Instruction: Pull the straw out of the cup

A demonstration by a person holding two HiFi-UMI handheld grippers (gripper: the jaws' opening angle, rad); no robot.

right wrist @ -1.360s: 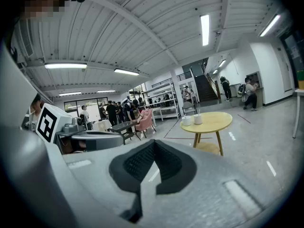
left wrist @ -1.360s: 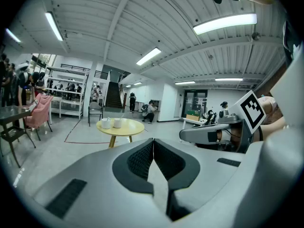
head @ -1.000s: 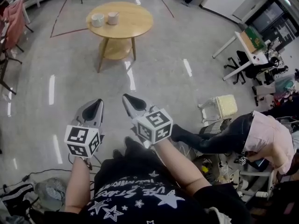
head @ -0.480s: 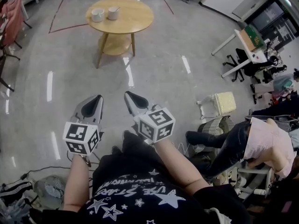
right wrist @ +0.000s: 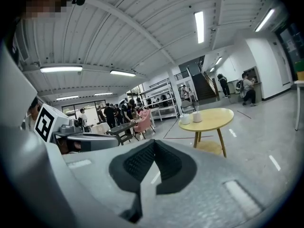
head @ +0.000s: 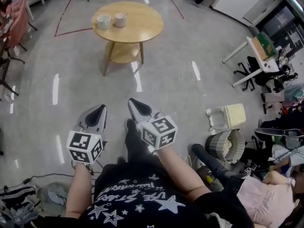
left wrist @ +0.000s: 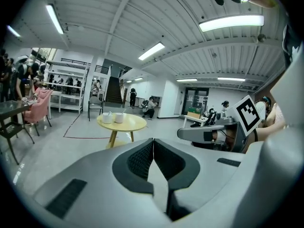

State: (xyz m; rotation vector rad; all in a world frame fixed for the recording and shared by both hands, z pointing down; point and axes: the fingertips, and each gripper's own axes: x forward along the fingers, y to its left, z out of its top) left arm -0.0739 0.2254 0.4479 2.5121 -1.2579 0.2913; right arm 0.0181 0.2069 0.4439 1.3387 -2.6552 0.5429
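Two white cups stand on a round wooden table (head: 135,23) far ahead across the floor. The left cup (head: 103,21) is wider. The right cup (head: 120,19) has a thin straw leaning out of it. Both cups show small in the left gripper view (left wrist: 118,117) and the right gripper view (right wrist: 196,116). My left gripper (head: 99,110) and right gripper (head: 133,103) are held side by side over the floor, well short of the table. Each is shut with nothing between its jaws, as both gripper views show (left wrist: 153,141) (right wrist: 154,144).
Grey shiny floor with red tape lines lies between me and the table. Pink chairs (head: 14,25) stand at the left. At the right are a desk (head: 259,44), an office chair (head: 244,66), a cream basket (head: 232,114), a round grey bin (head: 223,146) and a person in pink (head: 263,201).
Both grippers have sunk a little in the head view, still shut and side by side. The table sits slightly nearer and more to the right. The person in pink has shifted toward the bottom right corner.
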